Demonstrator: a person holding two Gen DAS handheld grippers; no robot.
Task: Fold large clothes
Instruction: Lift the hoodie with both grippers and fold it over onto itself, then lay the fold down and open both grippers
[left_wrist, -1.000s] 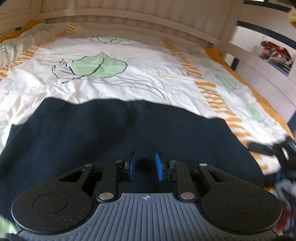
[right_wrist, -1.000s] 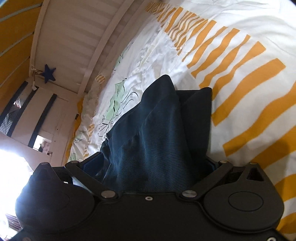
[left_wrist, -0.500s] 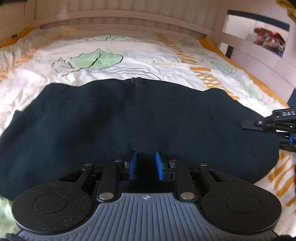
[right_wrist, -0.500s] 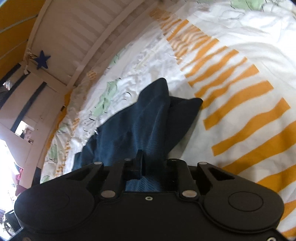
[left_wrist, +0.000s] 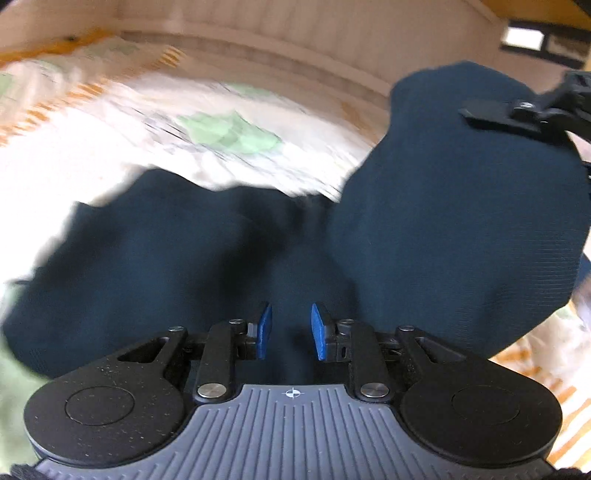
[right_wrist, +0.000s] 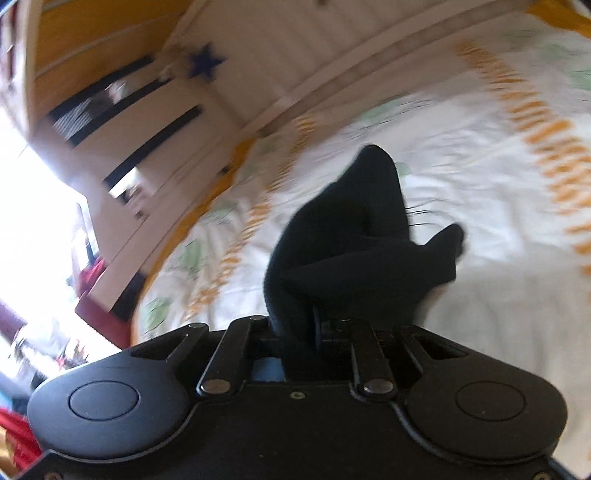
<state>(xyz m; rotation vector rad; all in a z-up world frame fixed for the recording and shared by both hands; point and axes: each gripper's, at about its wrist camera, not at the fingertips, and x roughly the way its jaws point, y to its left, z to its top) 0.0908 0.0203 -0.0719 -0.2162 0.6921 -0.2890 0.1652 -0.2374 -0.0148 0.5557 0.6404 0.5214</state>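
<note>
A large dark navy garment (left_wrist: 184, 266) hangs above a white bedspread with green leaves and orange stripes (left_wrist: 207, 140). My left gripper (left_wrist: 290, 328) has its blue pads (left_wrist: 265, 325) a small gap apart with navy cloth between them, so it looks shut on the garment's edge. My right gripper (right_wrist: 314, 328) is shut on another part of the garment (right_wrist: 354, 236) and holds it raised; it shows at the upper right of the left wrist view (left_wrist: 517, 114). The right part of the garment (left_wrist: 461, 221) is lifted higher than the left.
A slatted wooden bed rail (left_wrist: 295, 48) runs along the far side of the bed. In the right wrist view a wall with a blue star (right_wrist: 205, 64), dark-slatted furniture (right_wrist: 147, 122) and a bright window (right_wrist: 33, 206) lie at the left. Red items (right_wrist: 94, 269) sit beside the bed.
Both grippers have lifted the garment off the bed. The right gripper has risen and swung its end up and toward the left gripper. The views are blurred by fast motion.
</note>
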